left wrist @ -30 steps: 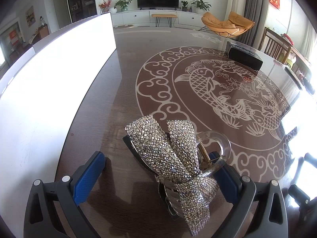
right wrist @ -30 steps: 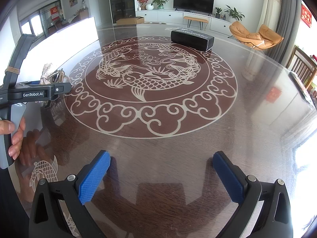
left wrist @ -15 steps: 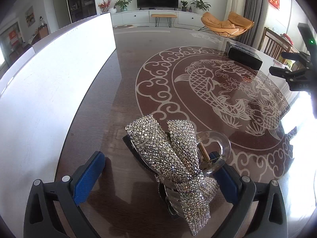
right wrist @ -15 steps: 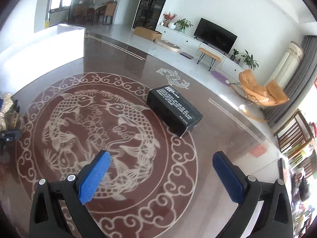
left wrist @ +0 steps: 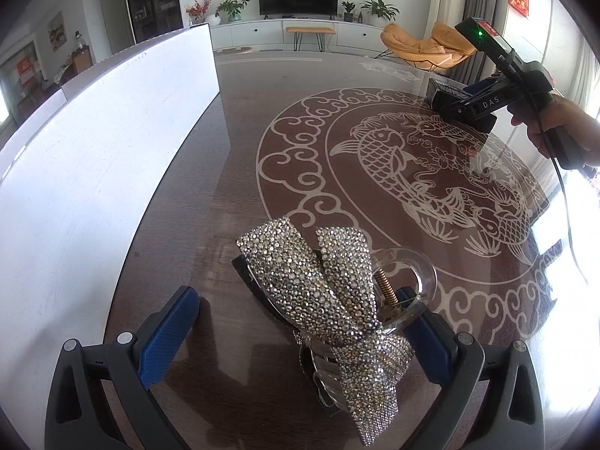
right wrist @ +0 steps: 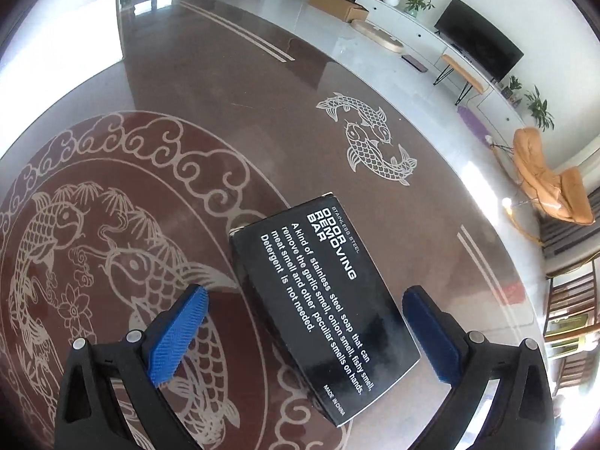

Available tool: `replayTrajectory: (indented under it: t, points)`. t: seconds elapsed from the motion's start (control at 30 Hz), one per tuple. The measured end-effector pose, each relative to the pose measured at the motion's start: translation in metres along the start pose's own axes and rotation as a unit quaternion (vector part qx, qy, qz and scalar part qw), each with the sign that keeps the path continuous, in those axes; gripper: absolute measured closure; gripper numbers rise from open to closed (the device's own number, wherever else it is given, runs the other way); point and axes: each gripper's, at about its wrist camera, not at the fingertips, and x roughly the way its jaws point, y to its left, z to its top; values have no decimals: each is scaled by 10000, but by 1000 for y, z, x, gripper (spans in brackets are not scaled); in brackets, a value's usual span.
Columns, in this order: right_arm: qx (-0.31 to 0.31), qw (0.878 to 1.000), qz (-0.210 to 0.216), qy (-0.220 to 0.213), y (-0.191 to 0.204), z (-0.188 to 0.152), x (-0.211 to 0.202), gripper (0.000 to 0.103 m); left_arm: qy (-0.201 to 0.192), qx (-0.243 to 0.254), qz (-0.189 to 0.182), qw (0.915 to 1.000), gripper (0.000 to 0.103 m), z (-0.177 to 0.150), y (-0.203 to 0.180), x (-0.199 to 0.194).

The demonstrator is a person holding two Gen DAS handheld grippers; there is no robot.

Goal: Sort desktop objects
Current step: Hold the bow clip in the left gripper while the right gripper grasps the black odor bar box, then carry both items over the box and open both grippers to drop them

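Black box (right wrist: 322, 307) lies flat, lengthwise between open right tongs (right wrist: 305, 333).

rhinestone bow hair clip (left wrist: 330, 300) lying on table; black box (right wrist: 322, 296) flat, label up.

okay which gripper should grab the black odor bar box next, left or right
Right. The right gripper is open with the black box lying between its fingers. The left gripper is far from the box, open around the rhinestone bow clip.
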Motion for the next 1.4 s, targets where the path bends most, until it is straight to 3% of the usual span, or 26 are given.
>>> replayTrajectory:
  t: [0.27,0.33,0.4,0.43,0.47,0.73,0.9,0.97,1.0,1.03,1.07,1.1,1.13,1.17,1.4]
  points:
    - [878,9951,410,204,-29,2,12,2,-1,0,1,10000,0,0,0,0]
    - [1139,9907,715,193,-33,-1,10,11,-2,1,1,10000,0,0,0,0]
    - [1259,9893,733,116,-33,-6,4,24,-3,2,1,10000,0,0,0,0]
    - [1327,9882,761,70,-32,-9,-1,37,-2,2,1,10000,0,0,0,0]
    - [1407,9864,846,18,-30,-13,-6,43,-3,0,1,10000,0,0,0,0]
    - [1628,9787,1250,11,33,-71,-52,44,0,21,-25,10000,0,-1,0,-1]
    - [1550,9805,1203,117,86,-119,-91,42,-27,-4,-295,9996,0,0,7,-6]
    - [1568,9806,1172,135,99,-125,-96,26,29,8,-309,9995,0,3,6,-5]
    - [1608,9795,1201,142,102,-124,-96,23,58,52,-291,9995,0,3,4,-5]
    - [1615,9793,1210,139,106,-125,-96,21,30,149,-234,9996,12,2,1,-7]
    - [1553,9807,1174,171,109,-124,-96,20,-34,313,-131,9994,38,2,-4,-11]
    - [1446,9831,1098,247,109,-120,-93,23,-53,379,-153,9992,44,1,-7,-16]
    - [1353,9852,1009,299,108,-117,-93,37,-17,394,-155,9991,47,0,-9,-19]
    - [1288,9868,925,326,109,-116,-94,44,-118,392,-149,9990,49,-4,-9,-25]
    - [1369,9837,1128,306,106,-131,-132,44,-565,-210,-654,9960,50,-12,2,-75]
